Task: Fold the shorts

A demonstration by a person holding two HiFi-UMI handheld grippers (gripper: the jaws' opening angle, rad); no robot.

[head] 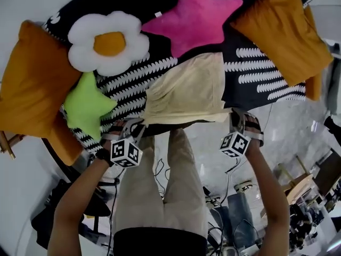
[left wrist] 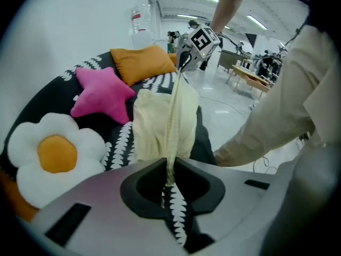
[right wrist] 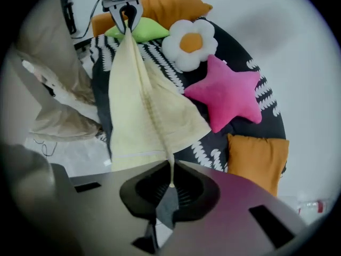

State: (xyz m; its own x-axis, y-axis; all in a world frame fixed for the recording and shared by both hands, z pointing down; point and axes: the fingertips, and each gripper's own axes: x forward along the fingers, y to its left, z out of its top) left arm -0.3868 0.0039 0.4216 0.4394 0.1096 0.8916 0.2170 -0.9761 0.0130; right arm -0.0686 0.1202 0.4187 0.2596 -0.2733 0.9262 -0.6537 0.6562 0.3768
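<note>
Meanwhile, fingers [left wrist: 139, 188] of left gripper [left wrist: 169, 177] and right gripper [right wrist: 170, 183] tight on the pale shorts [head: 186, 89].

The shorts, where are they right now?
In the head view the pale yellow shorts drape mid-frame on the black patterned cover, just below the pink star cushion, their near edge pinched by the left gripper and right gripper.
</note>
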